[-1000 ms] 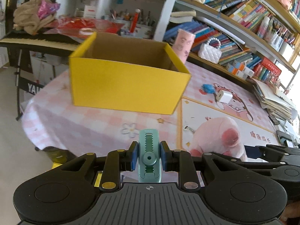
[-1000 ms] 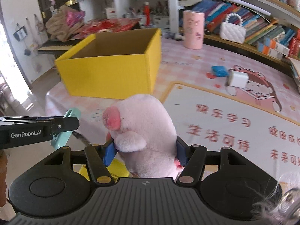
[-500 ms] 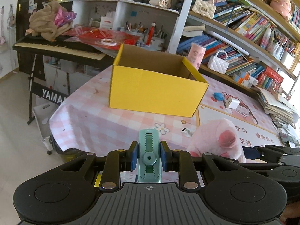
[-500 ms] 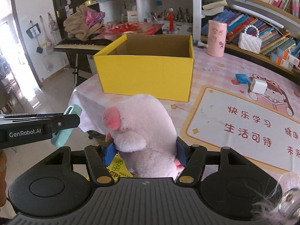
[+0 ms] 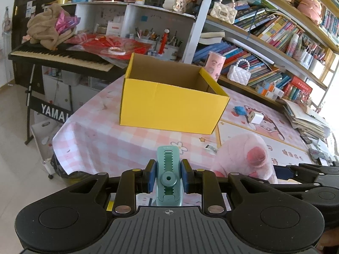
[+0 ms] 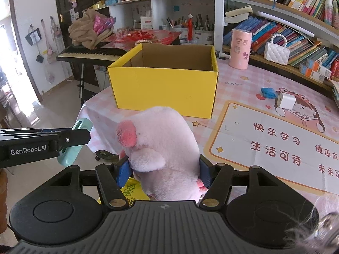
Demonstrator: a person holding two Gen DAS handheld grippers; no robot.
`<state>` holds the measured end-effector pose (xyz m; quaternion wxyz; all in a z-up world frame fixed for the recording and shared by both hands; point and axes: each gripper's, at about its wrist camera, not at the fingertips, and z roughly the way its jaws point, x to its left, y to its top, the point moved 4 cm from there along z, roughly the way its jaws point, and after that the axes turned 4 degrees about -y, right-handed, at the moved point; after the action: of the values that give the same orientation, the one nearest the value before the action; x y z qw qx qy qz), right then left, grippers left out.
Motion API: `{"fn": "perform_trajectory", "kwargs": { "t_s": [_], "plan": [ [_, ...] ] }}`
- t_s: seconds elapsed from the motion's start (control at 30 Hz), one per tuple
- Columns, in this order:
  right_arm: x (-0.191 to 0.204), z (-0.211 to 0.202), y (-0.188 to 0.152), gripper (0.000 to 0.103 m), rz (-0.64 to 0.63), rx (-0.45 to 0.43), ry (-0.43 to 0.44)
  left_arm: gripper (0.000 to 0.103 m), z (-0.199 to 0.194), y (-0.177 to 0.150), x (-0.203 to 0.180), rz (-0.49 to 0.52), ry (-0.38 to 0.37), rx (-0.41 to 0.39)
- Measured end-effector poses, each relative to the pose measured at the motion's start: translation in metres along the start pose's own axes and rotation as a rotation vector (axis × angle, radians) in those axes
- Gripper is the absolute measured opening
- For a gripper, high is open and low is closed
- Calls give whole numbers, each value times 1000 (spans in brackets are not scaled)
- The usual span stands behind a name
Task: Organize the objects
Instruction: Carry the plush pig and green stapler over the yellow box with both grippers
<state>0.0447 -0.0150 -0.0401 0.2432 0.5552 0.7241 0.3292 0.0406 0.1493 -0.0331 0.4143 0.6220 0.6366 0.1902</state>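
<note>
Plush pig (image 6: pixel 163 148), pink and soft, sits squeezed between the blue pads of the right gripper (image 6: pixel 164 169), held by its body above the near edge of the table (image 5: pixel 101 139). It looks light and squashy; the fur yields under the pads, so a grip across the thick middle seems safest, since an ear or limb would likely slip or flop. The left gripper (image 5: pixel 168 178) is closed narrow on a mint-green plastic clip (image 5: pixel 168 175), stiff and toothed, pinched at its pivot with its tip pointing forward; it seems rigid and light, though smooth sides might let it twist. Beyond both, the open yellow cardboard box (image 6: pixel 167 84) stands near the table's far left corner, its visible interior bare. A white charger (image 6: pixel 286 100) and a blue eraser-like block (image 6: pixel 268 92) lie toward the right edge, a pink cylinder (image 6: pixel 240 49) behind the box.
</note>
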Motion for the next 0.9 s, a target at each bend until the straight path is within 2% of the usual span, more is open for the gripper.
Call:
{"fn": "perform_trajectory", "kwargs": {
  "t_s": [0.37,0.53,0.7,0.9],
  "plan": [
    [1,3,-1,61,6,14,-15,23,5,2,3,-5,-15,10],
    [-6,7,8,61,30,0,-27,23,8,13,5,-8,-15,-8],
    [-14,15,30,61,43,-32,-26,23,14,38,8,-11,-4,-55],
    [-22,32,77,61,56,-103,-2,23,30,78,11,-8,19,-119]
  ]
}}
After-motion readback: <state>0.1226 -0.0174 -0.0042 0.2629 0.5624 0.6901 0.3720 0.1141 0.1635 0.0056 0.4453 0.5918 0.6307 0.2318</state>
